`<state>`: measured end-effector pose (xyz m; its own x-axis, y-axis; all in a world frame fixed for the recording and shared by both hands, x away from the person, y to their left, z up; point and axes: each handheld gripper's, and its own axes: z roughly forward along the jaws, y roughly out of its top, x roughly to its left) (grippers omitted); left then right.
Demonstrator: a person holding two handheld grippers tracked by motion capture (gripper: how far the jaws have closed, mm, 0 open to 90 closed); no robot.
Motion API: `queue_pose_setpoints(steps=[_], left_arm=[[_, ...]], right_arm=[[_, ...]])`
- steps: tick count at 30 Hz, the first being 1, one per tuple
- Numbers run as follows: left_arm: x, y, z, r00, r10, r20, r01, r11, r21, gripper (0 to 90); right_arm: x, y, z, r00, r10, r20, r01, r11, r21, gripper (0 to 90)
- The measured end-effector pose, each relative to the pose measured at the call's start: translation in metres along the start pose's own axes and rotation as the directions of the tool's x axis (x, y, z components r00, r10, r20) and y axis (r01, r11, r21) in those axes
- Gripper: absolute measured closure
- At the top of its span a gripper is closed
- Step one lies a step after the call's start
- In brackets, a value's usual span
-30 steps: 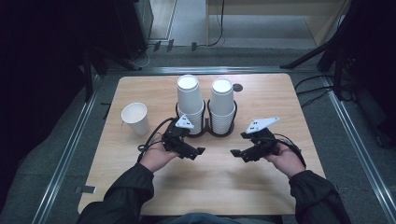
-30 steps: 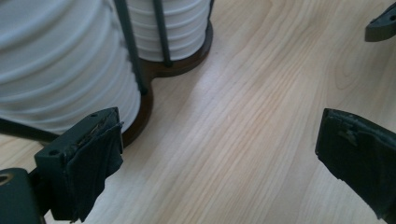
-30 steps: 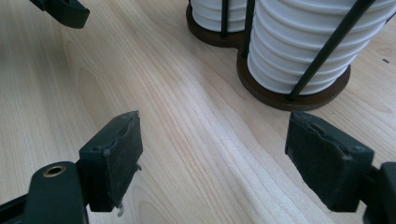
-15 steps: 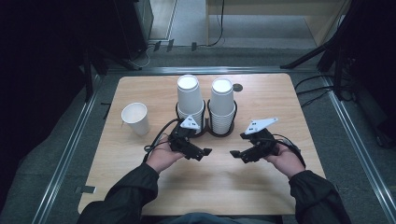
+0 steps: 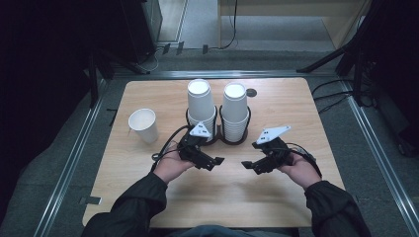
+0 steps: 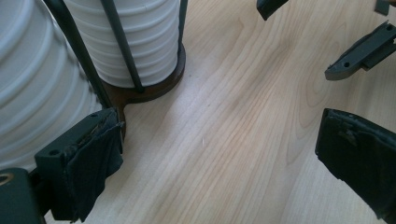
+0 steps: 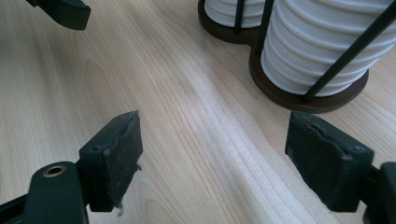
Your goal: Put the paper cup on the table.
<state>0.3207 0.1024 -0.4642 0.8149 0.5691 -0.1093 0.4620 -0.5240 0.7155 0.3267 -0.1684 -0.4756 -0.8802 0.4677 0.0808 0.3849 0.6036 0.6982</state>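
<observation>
The paper cup stacks (image 5: 217, 111) stand upright in a dark twin-ring wire holder (image 5: 232, 139) at the middle of the table (image 5: 276, 197), toward its far side, just beyond both grippers; a single loose cup (image 5: 143, 124) stands well apart to the left. The left gripper (image 5: 216, 162) and the right gripper (image 5: 245, 165) rest low over the bare wood, tips pointing toward each other, each with its jaws spread wide and nothing between them. The work in hand appears to be drawing a cup from a stack. Judged from this position, the next move calls for raising a gripper to the exposed top cup, which stands clear of the holder's uprights, and closing on its wall below the rim, not across the open mouth. Close gently: thin paper walls will probably dent under firm pressure. Lift straight up along the stack's axis; nested cups tend to cling, so the other gripper may need to steady the holder or the cups beneath. In the left gripper view, the rolled rims form close white ridges (image 6: 135, 42) between thin black rods on a round dark-brown base. The cups are smooth, matt and tapered. The table is pale wood with a fine lengthwise grain. The jaw pads (image 7: 119, 156) are black, worn and ragged at their edges.
</observation>
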Motion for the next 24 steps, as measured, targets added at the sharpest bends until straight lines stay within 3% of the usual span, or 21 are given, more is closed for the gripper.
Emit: queue_pose_setpoints(steps=[24], left_arm=[[0.0005,-0.0013,0.0007,0.9999,0.010,0.010,-0.010,0.9999,0.004,1.2]], right_arm=[[-0.0013,-0.0006,-0.0004,1.0000,0.001,0.001,-0.001,1.000,-0.001,19.3]])
